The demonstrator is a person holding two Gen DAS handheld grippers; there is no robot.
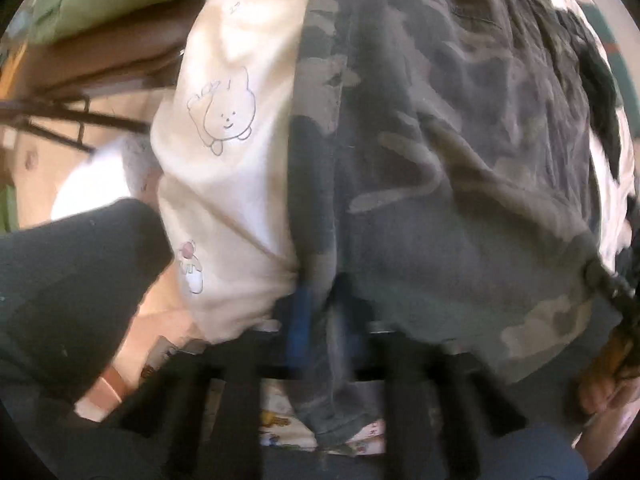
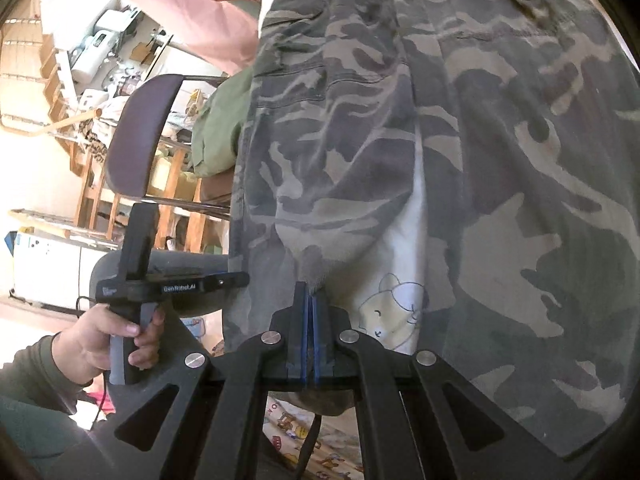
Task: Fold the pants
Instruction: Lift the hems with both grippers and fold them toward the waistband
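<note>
Camouflage cotton everywhere: pants [image 2: 460, 128] in grey-green and tan camo spread across most of both wrist views, lying over a white sheet [image 1: 236, 128] printed with small cartoon animals. Right gripper [image 2: 311, 292] closed tight on a pinched fold of the camo fabric, blue pads [image 2: 306, 332] pressed together with the cloth bunched at their tips. Sliver of the white sheet showing through a gap in the fabric just right of that pinch, a bear drawing on it. Left gripper [image 1: 320, 300] seen blurred in its own view, blue pads [image 1: 300, 312] nearly together and clamped on a seam edge of the pants where the camo meets the white sheet. Same left gripper visible from the right wrist view at far left, held by a hand [image 2: 100, 344] in a dark green sleeve, its fingers wrapped round the grey handle, black body marked with small white lettering. Dark-backed chair [image 2: 140, 136] beside it, cluttered wooden shelving behind, pink fabric [image 2: 192, 12] and green cloth [image 2: 216, 128] along the upper edge of the pants.
</note>
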